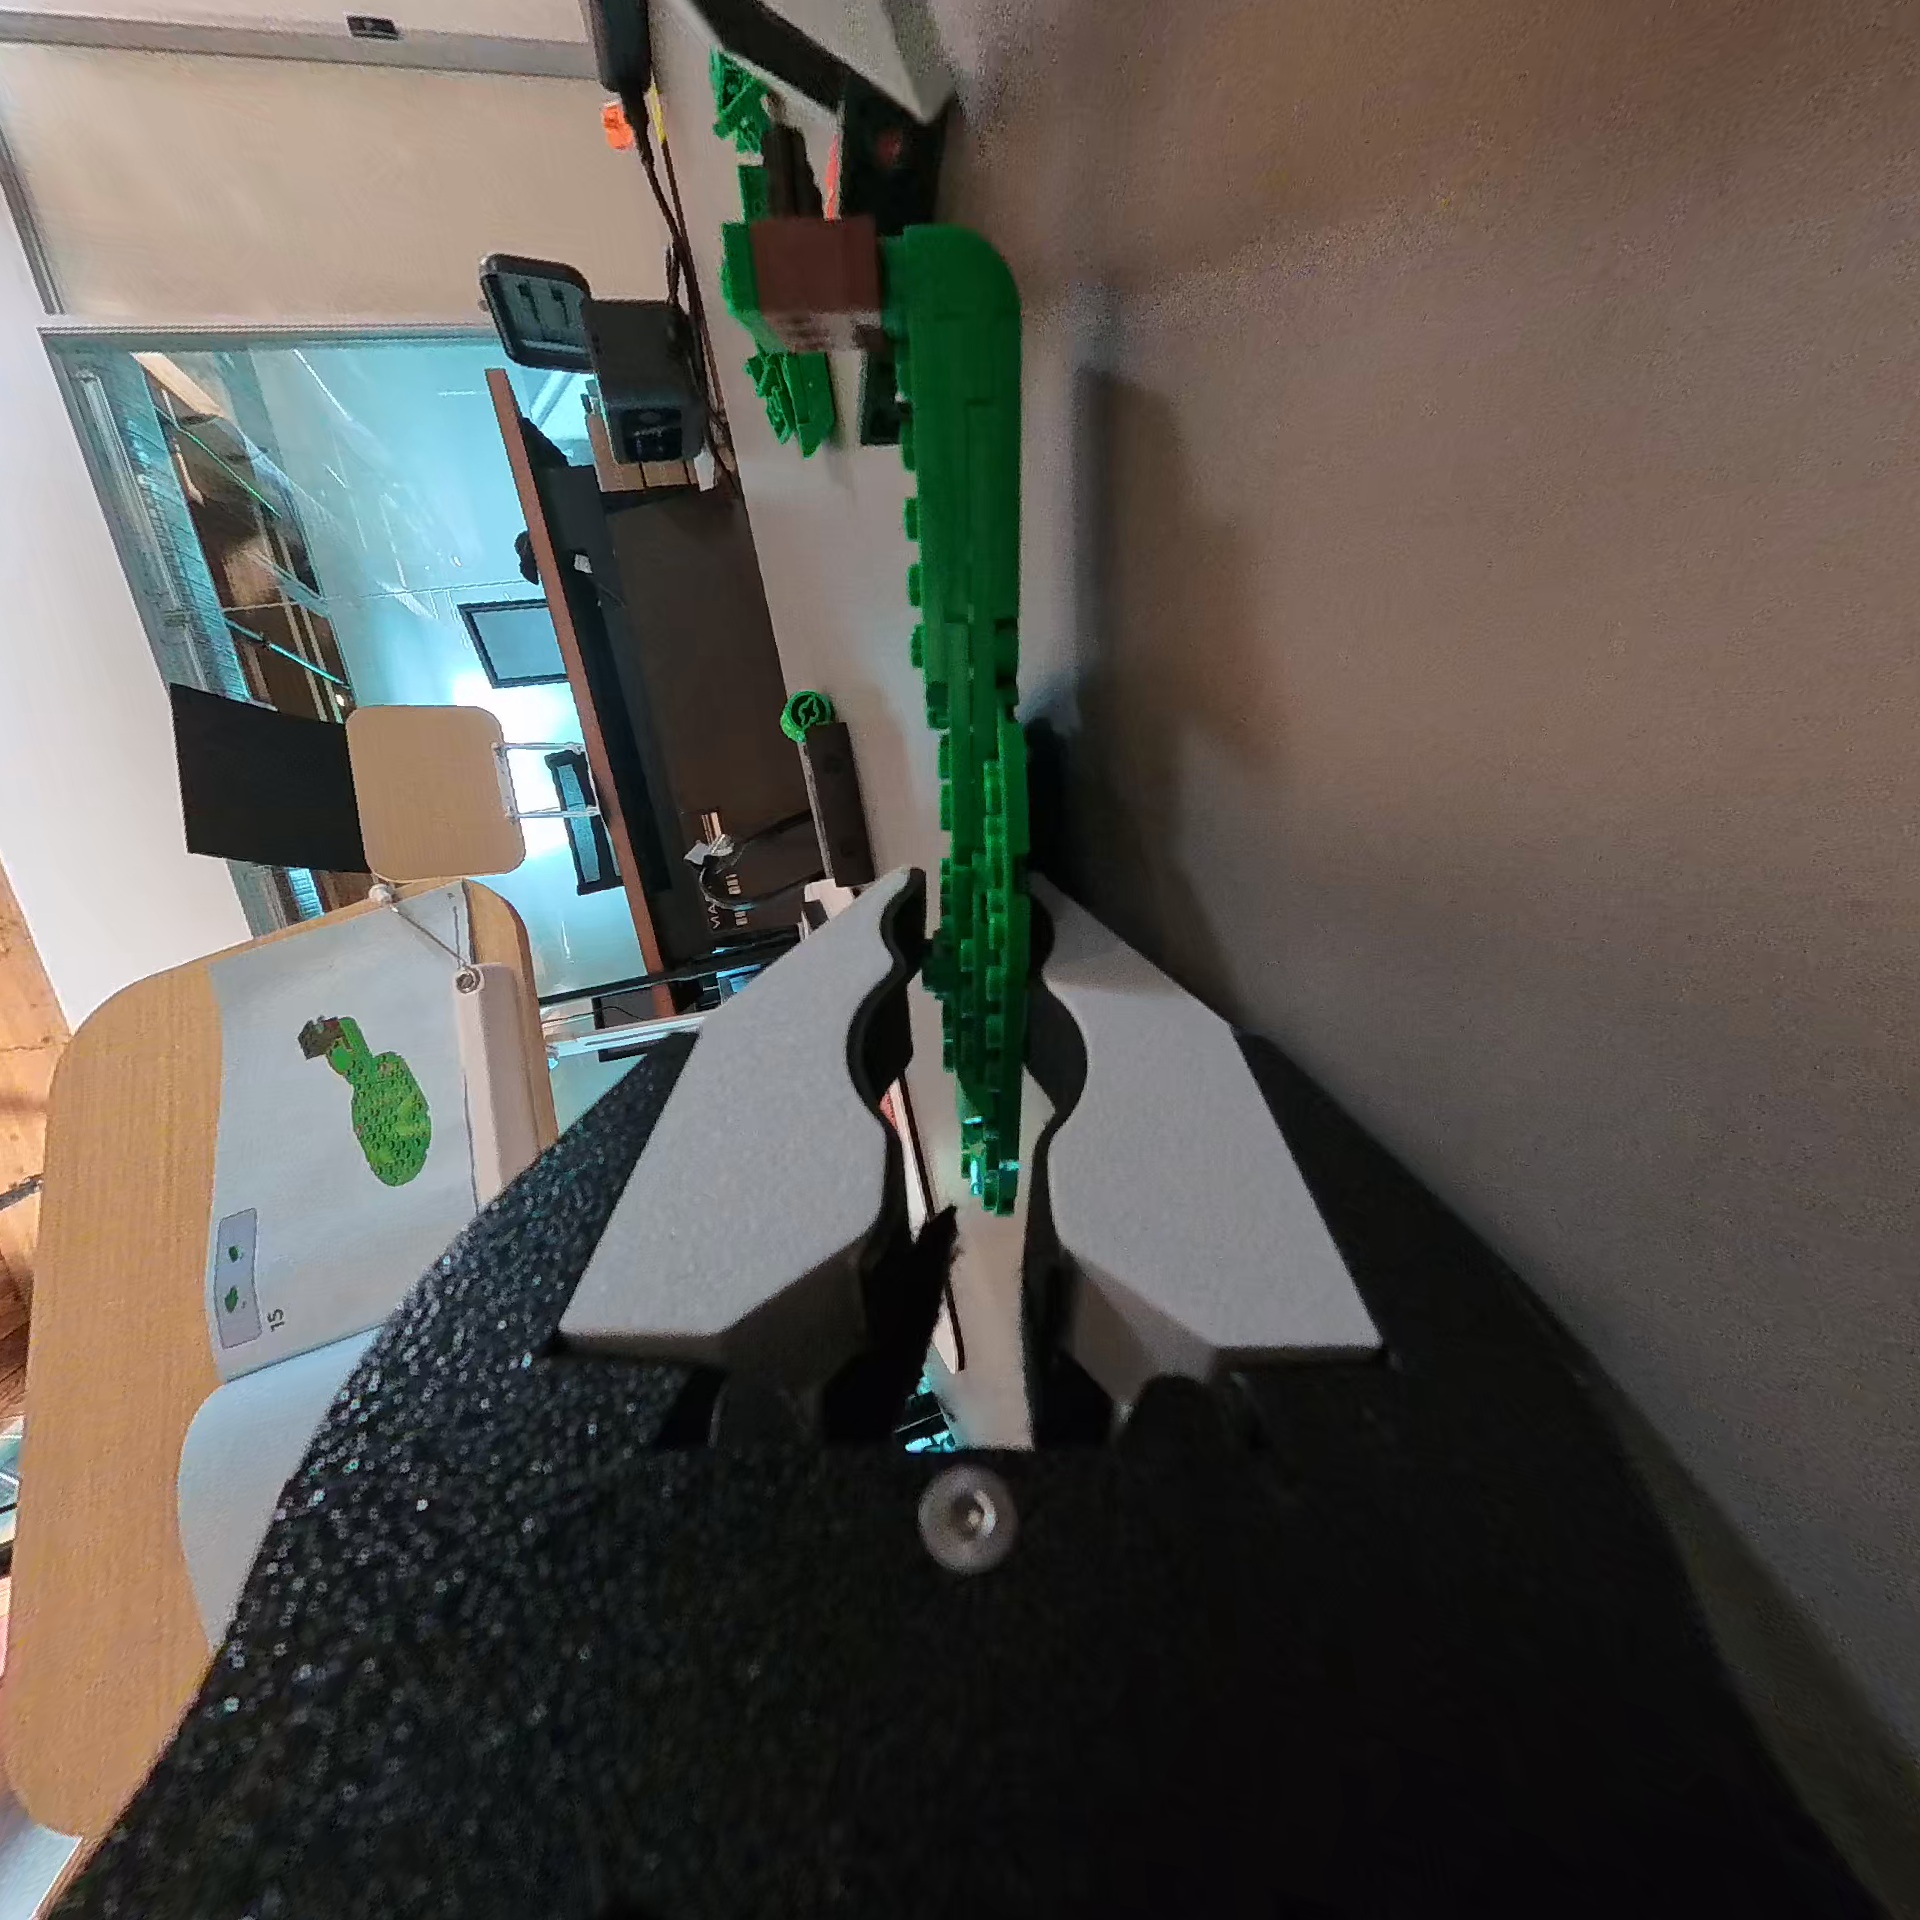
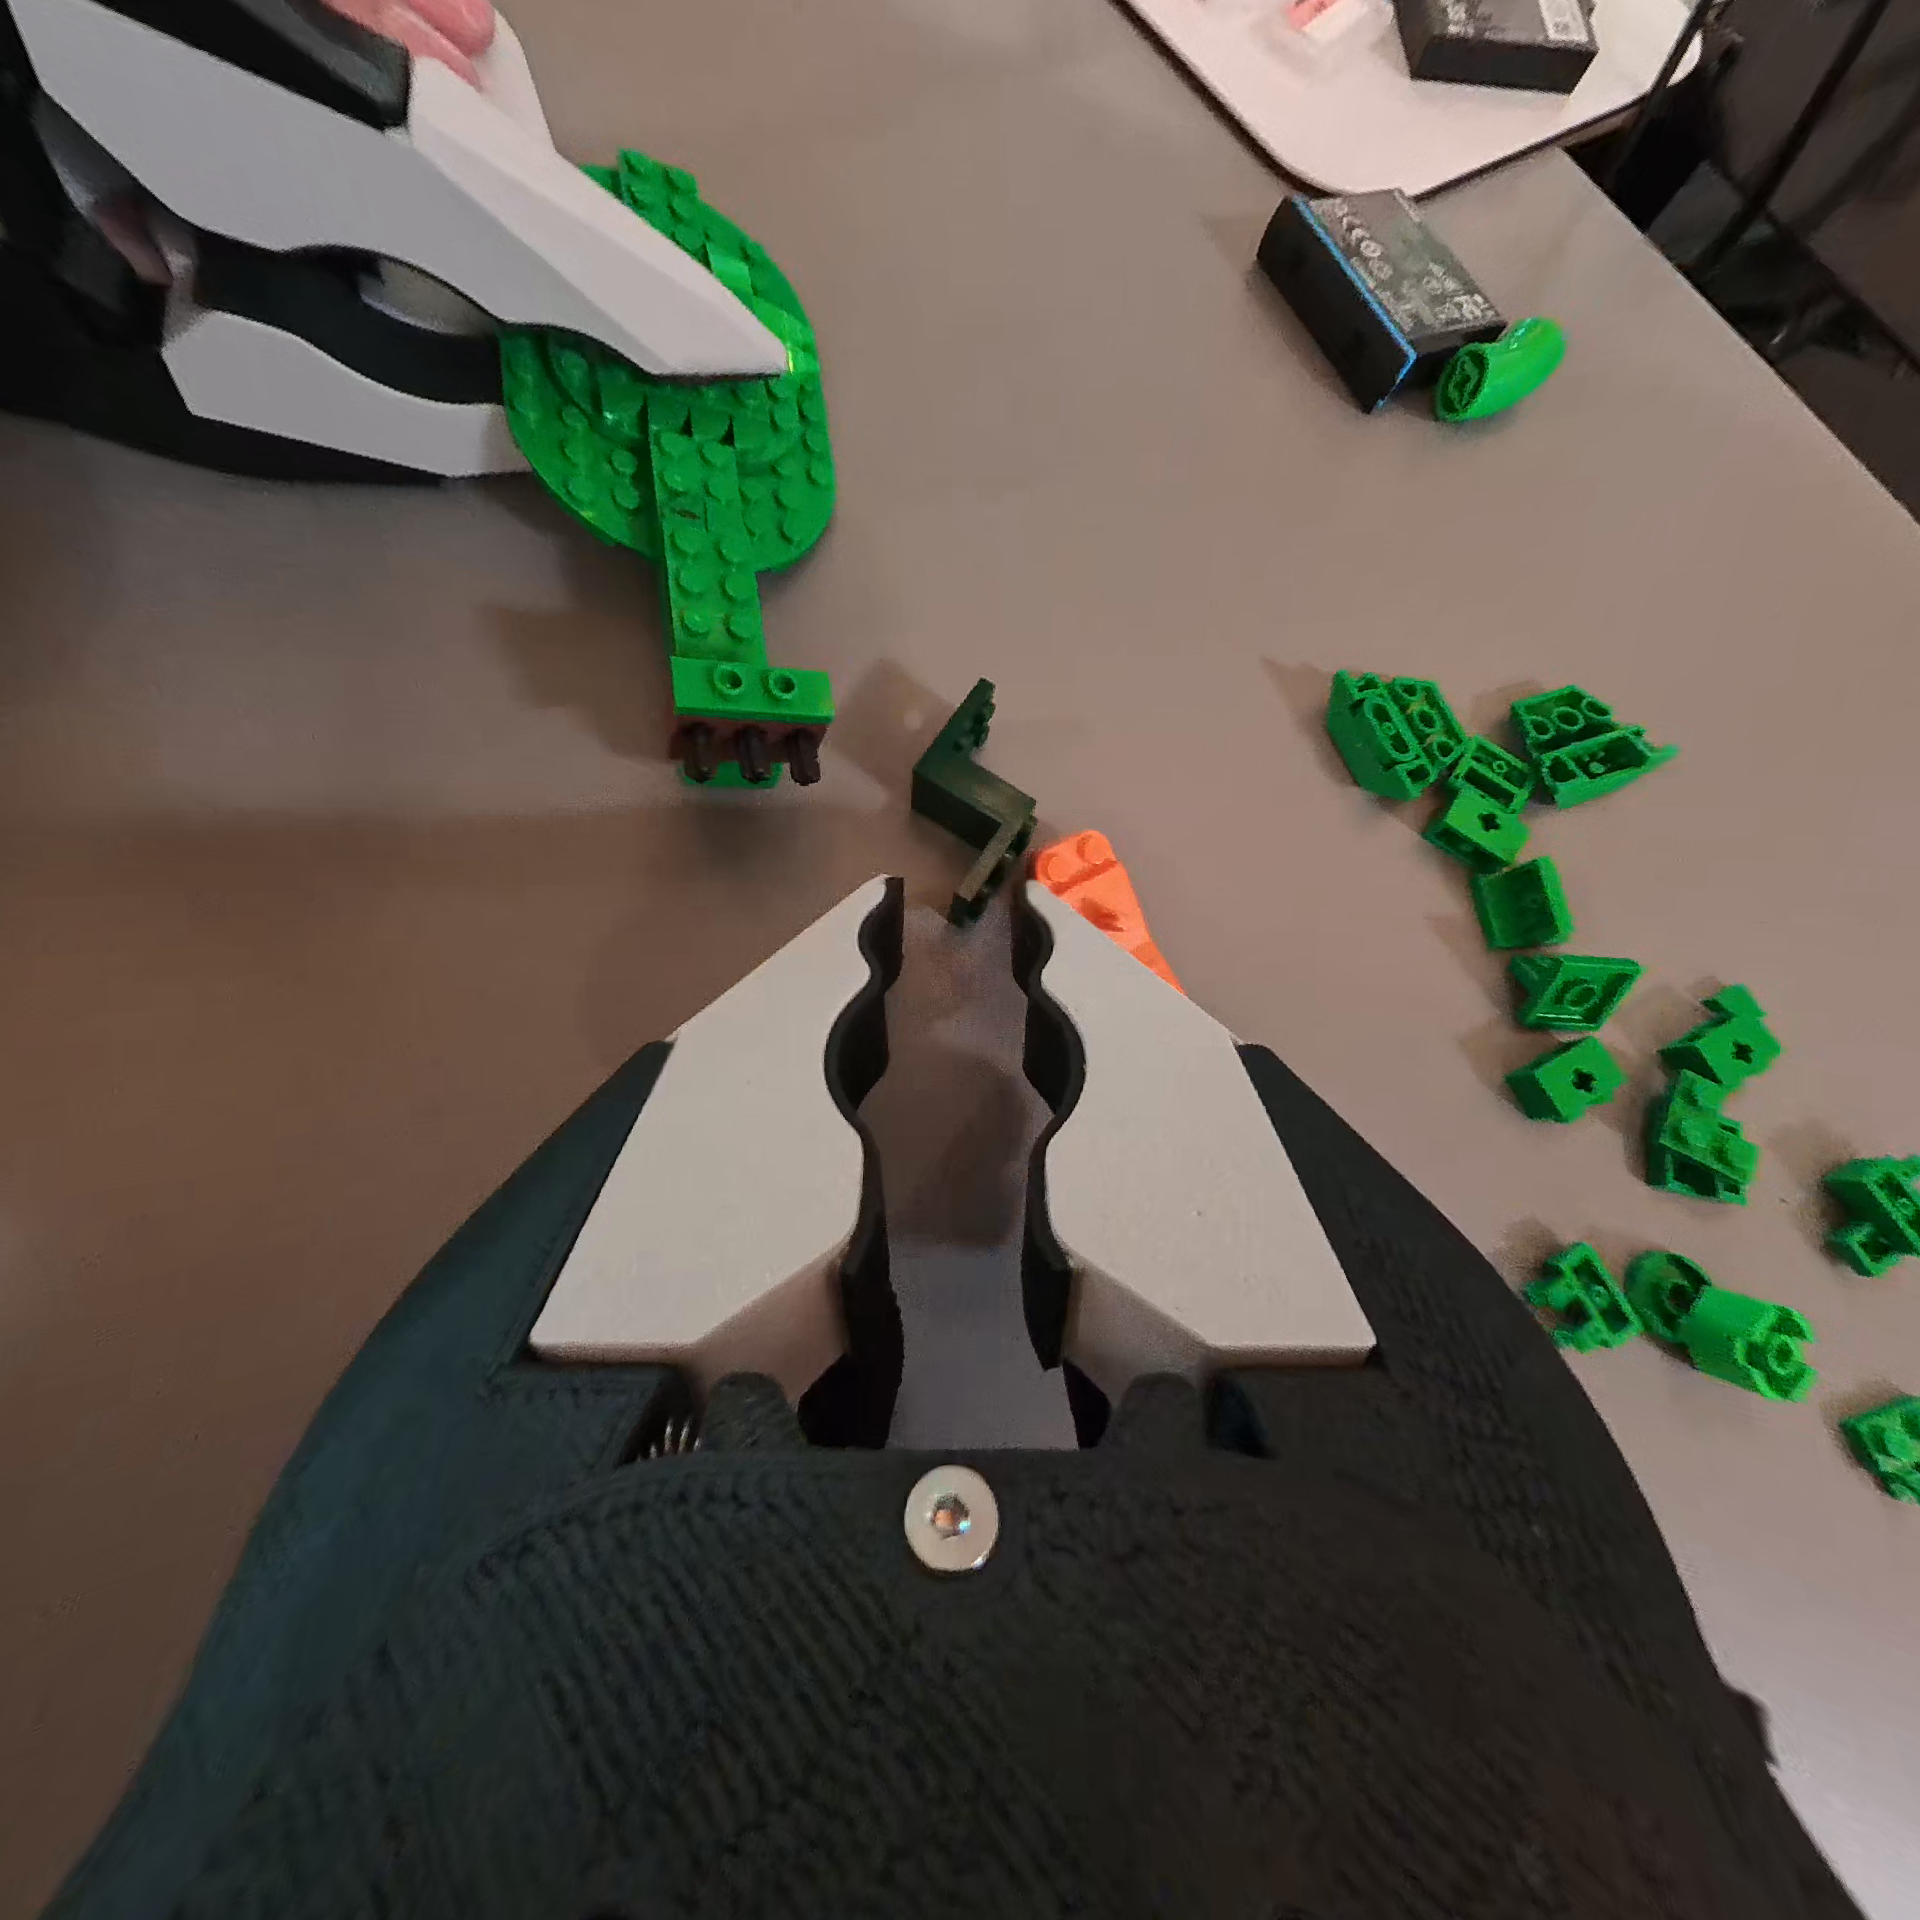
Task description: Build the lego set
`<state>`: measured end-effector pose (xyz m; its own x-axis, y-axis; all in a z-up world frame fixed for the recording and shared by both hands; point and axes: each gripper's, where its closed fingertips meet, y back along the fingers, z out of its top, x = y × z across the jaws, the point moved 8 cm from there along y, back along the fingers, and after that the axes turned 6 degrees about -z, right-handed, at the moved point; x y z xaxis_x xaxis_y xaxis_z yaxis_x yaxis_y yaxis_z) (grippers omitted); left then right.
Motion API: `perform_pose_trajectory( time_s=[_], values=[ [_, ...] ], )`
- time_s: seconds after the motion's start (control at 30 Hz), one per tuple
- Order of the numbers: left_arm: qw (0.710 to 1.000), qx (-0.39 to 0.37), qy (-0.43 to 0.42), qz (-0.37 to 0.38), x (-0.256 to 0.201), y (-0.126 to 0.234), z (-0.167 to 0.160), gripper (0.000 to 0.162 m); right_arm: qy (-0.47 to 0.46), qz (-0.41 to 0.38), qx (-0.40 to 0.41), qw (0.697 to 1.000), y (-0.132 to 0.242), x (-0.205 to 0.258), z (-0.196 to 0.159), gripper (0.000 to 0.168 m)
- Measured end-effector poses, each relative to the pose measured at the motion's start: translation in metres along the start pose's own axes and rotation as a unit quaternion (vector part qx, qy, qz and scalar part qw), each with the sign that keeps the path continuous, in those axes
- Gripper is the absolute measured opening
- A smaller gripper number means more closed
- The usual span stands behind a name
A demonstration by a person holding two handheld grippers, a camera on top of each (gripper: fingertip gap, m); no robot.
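Note:
A green lego assembly [image 2: 665, 457] of round plates and a studded neck lies on the grey table [image 2: 1091, 468]. Its near end carries a brown piece with three black pins [image 2: 748, 753]. My left gripper [image 2: 639, 400] is shut on the round end, one finger above and one below. In the left wrist view the assembly [image 1: 966, 623] runs edge-on away from that gripper [image 1: 977, 894] to the brown block [image 1: 816, 275]. My right gripper [image 2: 961, 894] is open and empty. A dark green bracket piece [image 2: 971, 790] stands just beyond its fingertips, with an orange piece [image 2: 1091, 873] beside the right finger.
Several loose green pieces [image 2: 1558, 935] are scattered at the right. A black box [image 2: 1371, 291] with a green curved piece [image 2: 1496, 369] lies farther back, by a white board [image 2: 1351, 104]. An open instruction booklet [image 1: 343, 1122] stands on a wooden holder.

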<state>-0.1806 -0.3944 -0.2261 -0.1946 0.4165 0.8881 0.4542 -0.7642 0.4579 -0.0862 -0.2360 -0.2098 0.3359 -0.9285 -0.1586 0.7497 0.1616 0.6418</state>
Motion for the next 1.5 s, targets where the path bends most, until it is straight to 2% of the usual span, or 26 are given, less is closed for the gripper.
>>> perform_pose_trajectory(
  time_s=[0.03, 0.23, 0.33, 0.43, 0.7, 0.93, 1.2, 1.5],
  values=[
    [1.000, 0.001, 0.000, -0.001, 0.000, 0.000, 0.000, 0.013, -0.001, 0.002, 0.000, 1.000, -0.003, 0.002, 0.000, 0.018],
    [1.000, 0.021, 0.006, -0.007, 0.002, -0.002, 0.000, 0.013, 0.017, -0.031, -0.017, 0.999, -0.007, 0.002, 0.002, 0.005],
    [0.993, 0.103, 0.029, -0.041, 0.008, -0.003, -0.004, 0.013, 0.057, -0.082, -0.041, 0.994, 0.001, -0.001, 0.005, 0.003],
    [0.993, 0.094, 0.051, -0.050, 0.009, -0.002, 0.001, 0.013, 0.119, -0.143, -0.061, 0.981, 0.011, -0.003, 0.010, 0.003],
    [0.996, 0.074, 0.023, -0.042, 0.007, 0.000, 0.008, 0.013, 0.242, -0.256, -0.129, 0.927, 0.032, -0.003, 0.021, 0.003],
    [0.999, 0.026, -0.011, -0.028, 0.004, 0.003, 0.017, 0.013, 0.428, -0.265, -0.159, 0.849, 0.030, 0.030, 0.023, 0.003],
    [0.999, 0.015, -0.019, -0.021, 0.003, 0.003, 0.018, 0.013, 0.507, -0.243, -0.133, 0.816, 0.024, 0.043, 0.017, 0.003],
    [0.999, 0.012, -0.028, -0.019, 0.003, 0.003, 0.018, 0.013, 0.584, -0.242, -0.118, 0.766, 0.022, 0.050, 0.009, 0.003]
  ],
)
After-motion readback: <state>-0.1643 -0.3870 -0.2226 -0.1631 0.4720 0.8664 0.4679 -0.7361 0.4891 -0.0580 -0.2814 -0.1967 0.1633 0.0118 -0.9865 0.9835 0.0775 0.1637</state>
